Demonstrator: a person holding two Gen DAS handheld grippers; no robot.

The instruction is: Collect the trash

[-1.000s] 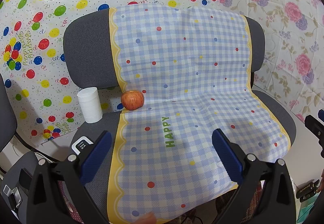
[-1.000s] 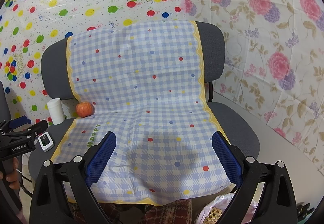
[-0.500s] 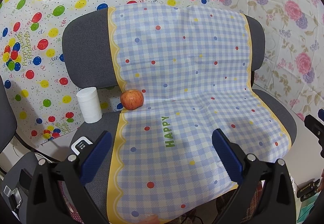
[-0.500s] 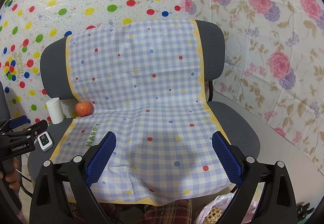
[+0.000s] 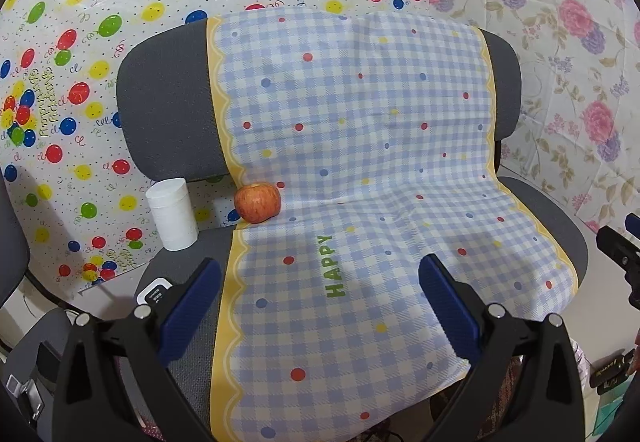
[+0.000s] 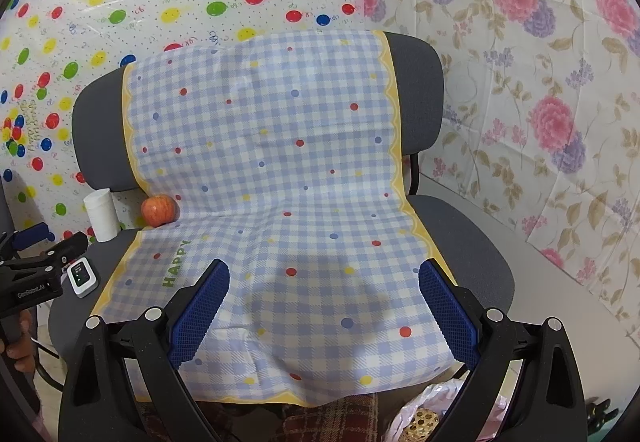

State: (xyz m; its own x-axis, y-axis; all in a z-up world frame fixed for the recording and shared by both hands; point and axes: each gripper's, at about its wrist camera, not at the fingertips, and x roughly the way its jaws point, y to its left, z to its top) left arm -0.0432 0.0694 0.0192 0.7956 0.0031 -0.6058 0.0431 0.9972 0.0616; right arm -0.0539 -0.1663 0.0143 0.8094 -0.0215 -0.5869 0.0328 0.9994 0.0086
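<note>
A red apple (image 5: 257, 202) lies at the back left of a grey chair seat, on the edge of a blue checked cloth (image 5: 360, 170). A white paper cup (image 5: 173, 214) stands upright left of it. Both show in the right wrist view too, the apple (image 6: 159, 210) and the cup (image 6: 101, 215). My left gripper (image 5: 320, 282) is open and empty, above the seat's front, short of the apple. My right gripper (image 6: 323, 286) is open and empty over the cloth's middle front. A pink plastic bag (image 6: 432, 412) shows below the seat's front edge.
A small white device (image 6: 83, 276) lies on the seat's left front corner. The chair back (image 6: 416, 98) stands against balloon-print and floral wall coverings. The other gripper's black frame (image 6: 36, 278) enters at the left edge of the right wrist view.
Both views have crept slightly closer to the chair. Nothing on the seat has moved and both grippers stay open.
</note>
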